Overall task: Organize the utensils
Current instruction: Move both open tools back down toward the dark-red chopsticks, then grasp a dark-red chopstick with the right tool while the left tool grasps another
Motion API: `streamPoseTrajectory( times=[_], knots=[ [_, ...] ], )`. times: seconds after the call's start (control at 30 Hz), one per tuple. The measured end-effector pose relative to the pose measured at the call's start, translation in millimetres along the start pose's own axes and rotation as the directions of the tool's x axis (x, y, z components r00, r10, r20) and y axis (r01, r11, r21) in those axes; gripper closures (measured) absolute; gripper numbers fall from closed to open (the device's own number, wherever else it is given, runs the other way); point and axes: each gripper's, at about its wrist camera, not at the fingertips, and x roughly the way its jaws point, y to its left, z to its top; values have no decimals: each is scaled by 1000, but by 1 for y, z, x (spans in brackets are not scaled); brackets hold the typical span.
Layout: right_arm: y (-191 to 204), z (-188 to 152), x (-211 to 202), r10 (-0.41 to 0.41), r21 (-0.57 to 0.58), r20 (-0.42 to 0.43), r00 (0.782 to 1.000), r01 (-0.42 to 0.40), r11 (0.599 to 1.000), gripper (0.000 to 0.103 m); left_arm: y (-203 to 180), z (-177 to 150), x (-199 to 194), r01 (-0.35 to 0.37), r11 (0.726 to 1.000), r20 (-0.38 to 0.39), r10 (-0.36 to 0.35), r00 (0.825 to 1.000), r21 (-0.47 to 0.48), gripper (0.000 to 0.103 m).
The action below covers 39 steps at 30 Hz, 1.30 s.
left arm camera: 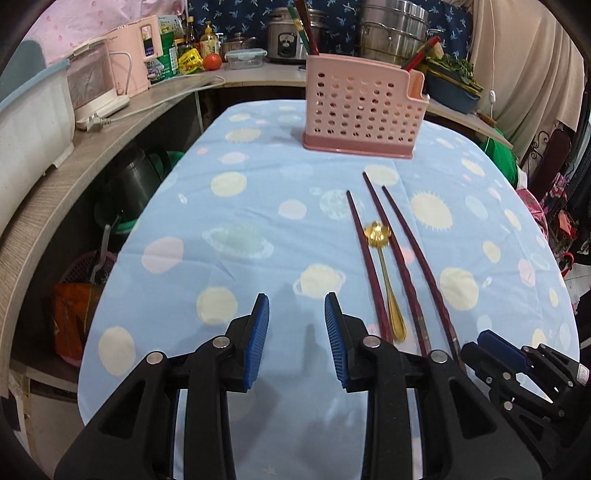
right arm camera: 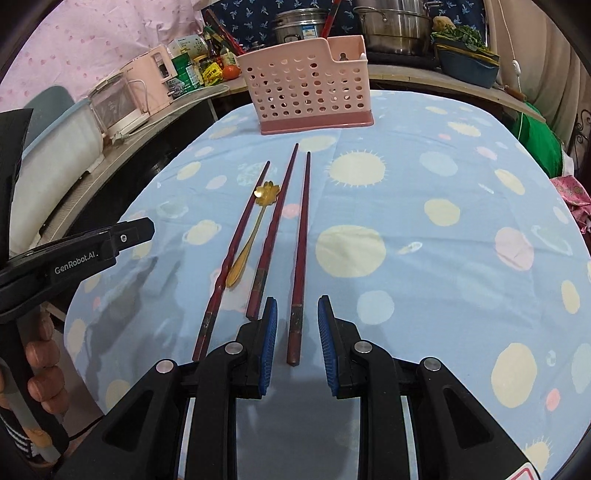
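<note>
While both grippers [left arm camera: 296, 306] [right arm camera: 295, 310] gape empty, chopsticks [right arm camera: 300, 236] (spoon [right arm camera: 255, 225] among them) front the caddy [right arm camera: 306, 85].

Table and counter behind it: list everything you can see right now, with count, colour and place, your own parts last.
chopsticks: three, dark red, side by side on the cloth
spoon: one, gold, between the two leftmost chopsticks
utensil holder: one, pink, perforated, far end of the table
tablecloth: one, light blue with planets
tomato: one, red, on the counter
steel pots: silver, counter behind the holder
left gripper: black, blue pads, open, over bare cloth
right gripper: open, straddling the rightmost chopstick's near end
</note>
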Motion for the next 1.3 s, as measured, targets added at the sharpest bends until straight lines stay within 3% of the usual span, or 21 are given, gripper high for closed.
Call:
streamPoseTrajectory(
  times=[0.27, 0.53, 0.7, 1.3],
  knots=[
    [1, -6, 8, -20, 0, -5, 1000, 20, 1000, 80, -7, -19, 3, 23, 1000, -39, -22, 999, 14, 68],
    [0, -11, 10, -51, -11, -1, 999, 51, 999, 92, -16, -28, 6, 37, 999, -57, -35, 998, 34, 64],
    [-7, -12, 8, -46, 16, 0, 999, 46, 999, 96, -23, -33, 3, 43, 998, -49, -40, 998, 53, 50],
    [-21, -20, -2, -45, 68, -3, 999, 46, 997, 96, -46, -49, 12, 101, 991, -107, -92, 990, 88, 50]
  ],
)
